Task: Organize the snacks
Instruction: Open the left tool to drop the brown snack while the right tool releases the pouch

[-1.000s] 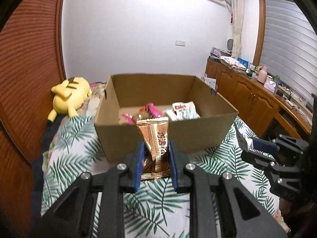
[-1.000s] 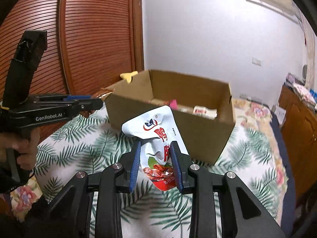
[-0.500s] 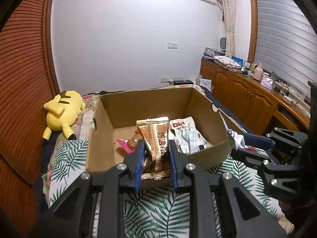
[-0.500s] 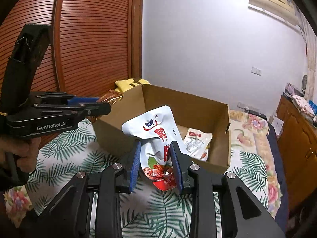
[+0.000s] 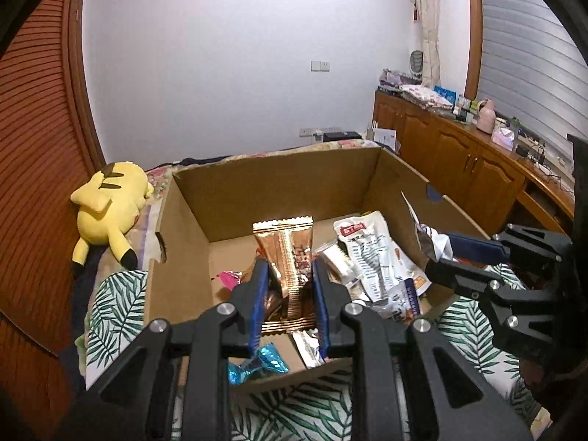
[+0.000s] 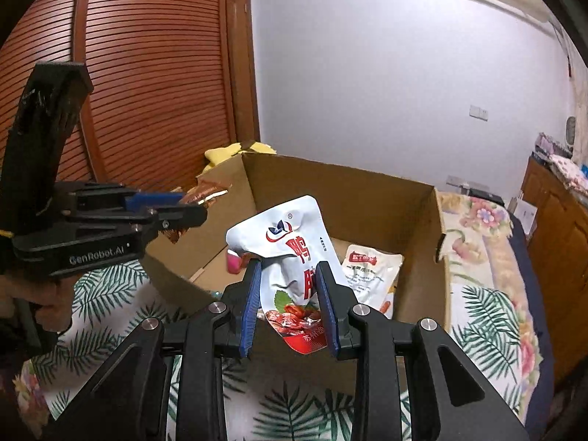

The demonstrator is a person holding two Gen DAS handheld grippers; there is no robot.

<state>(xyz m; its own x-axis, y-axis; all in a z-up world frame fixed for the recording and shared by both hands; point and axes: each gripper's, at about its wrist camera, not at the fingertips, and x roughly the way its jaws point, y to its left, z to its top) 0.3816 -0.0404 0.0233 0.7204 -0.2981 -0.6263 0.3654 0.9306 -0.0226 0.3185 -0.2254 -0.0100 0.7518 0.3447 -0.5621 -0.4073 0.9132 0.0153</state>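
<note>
An open cardboard box (image 5: pixel 279 183) stands on a leaf-print bedspread and holds several snack packs. My left gripper (image 5: pixel 288 273) is shut on a copper-brown snack packet (image 5: pixel 288 253), held over the near part of the box. My right gripper (image 6: pixel 290 275) is shut on a white and red snack pouch (image 6: pixel 290 253), held over the box's near edge (image 6: pixel 367 198). The right gripper also shows in the left wrist view (image 5: pixel 433 261), at the box's right wall. The left gripper shows in the right wrist view (image 6: pixel 191 207), over the box's left wall.
A white pouch (image 5: pixel 371 253), a pink wrapper (image 5: pixel 228 279) and a blue wrapper (image 5: pixel 257 364) lie in the box. A yellow plush toy (image 5: pixel 108 205) lies left of it. Wooden cabinets (image 5: pixel 459 169) run along the right wall. A slatted wooden door (image 6: pixel 154 84) stands at left.
Both grippers have risen and moved forward with their packs, from in front of the box to over its near part. Both stay shut.
</note>
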